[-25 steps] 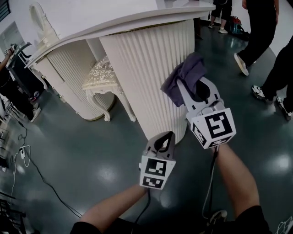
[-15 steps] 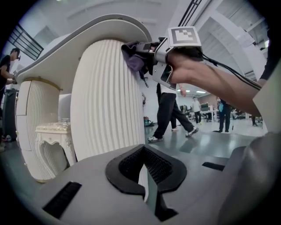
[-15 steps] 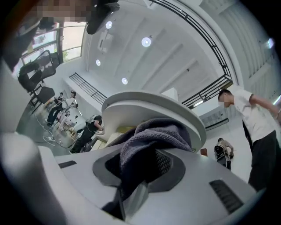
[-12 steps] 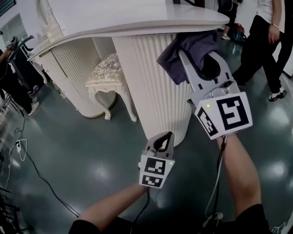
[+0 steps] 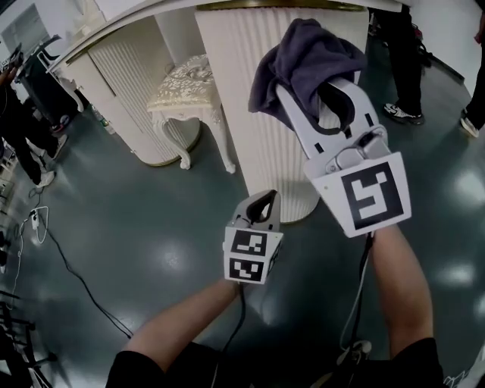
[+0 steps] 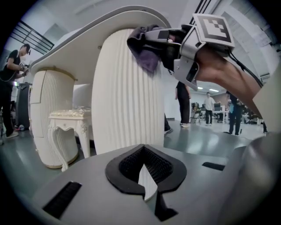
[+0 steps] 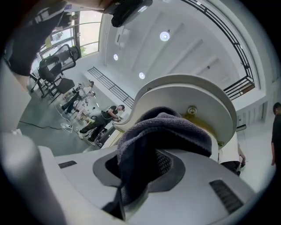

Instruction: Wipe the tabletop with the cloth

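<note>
A purple-grey cloth [image 5: 303, 57] hangs bunched in my right gripper [image 5: 324, 85], which is shut on it and held up in front of the white table's fluted pedestal [image 5: 261, 144]. Only the tabletop's rim [image 5: 129, 21] shows in the head view, above the cloth. The right gripper view looks up past the cloth [image 7: 162, 132] at the underside of the tabletop [image 7: 193, 94]. My left gripper [image 5: 264, 200] hangs lower, near the pedestal's foot, shut with nothing in it. From the left gripper view the cloth [image 6: 144, 48] and the right gripper [image 6: 169, 41] are beside the pedestal's top [image 6: 127, 96].
An ornate white stool [image 5: 182, 91] stands under the table, left of the pedestal. A person [image 5: 19, 129] stands at the far left, and other people's legs [image 5: 402, 68] are at the back right. Cables [image 5: 53, 250] trail over the dark shiny floor.
My right gripper has risen with the cloth and come closer to the head camera. The head view has tipped down, so less of the tabletop shows. The left gripper has barely moved.
</note>
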Action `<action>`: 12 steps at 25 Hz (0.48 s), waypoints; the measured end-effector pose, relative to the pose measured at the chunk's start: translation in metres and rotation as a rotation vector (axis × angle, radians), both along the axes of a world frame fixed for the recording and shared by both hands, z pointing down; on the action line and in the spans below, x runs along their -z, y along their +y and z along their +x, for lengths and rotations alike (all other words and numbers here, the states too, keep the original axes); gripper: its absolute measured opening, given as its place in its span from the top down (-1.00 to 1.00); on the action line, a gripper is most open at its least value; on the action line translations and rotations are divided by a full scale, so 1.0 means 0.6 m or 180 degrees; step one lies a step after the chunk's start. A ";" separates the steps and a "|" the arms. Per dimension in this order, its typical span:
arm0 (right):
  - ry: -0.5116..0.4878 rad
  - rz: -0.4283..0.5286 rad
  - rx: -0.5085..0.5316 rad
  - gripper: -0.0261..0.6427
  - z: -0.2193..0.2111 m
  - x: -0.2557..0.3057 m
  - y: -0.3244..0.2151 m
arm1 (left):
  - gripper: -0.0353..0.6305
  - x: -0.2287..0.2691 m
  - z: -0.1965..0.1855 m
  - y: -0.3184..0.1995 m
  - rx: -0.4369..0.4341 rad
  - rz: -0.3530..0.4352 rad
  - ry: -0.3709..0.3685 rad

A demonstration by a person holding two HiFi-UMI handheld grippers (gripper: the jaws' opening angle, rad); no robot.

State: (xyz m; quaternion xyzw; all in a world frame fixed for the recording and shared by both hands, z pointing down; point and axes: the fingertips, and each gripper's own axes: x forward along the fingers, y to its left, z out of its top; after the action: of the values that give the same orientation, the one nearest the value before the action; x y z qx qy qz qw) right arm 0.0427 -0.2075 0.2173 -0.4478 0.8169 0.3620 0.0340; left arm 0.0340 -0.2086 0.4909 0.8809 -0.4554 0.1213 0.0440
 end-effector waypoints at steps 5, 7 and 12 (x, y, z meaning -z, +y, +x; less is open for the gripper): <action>0.0003 -0.0149 0.0059 0.67 -0.018 -0.068 -0.003 | 0.87 -0.015 -0.031 -0.010 0.0132 -0.0030 -0.0060; 0.0018 -0.0209 0.0066 0.67 -0.018 -0.094 -0.006 | 0.87 -0.025 -0.037 -0.010 0.0132 -0.0042 -0.0105; 0.0027 -0.0332 0.0084 0.67 -0.022 -0.150 -0.013 | 0.87 -0.049 -0.050 -0.011 0.0099 -0.0076 -0.0102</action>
State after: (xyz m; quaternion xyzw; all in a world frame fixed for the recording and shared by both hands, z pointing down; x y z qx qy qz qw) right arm 0.0298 -0.2155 0.3072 -0.4367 0.8406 0.3203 0.0120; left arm 0.0039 -0.2150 0.5201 0.8711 -0.4682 0.1402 0.0490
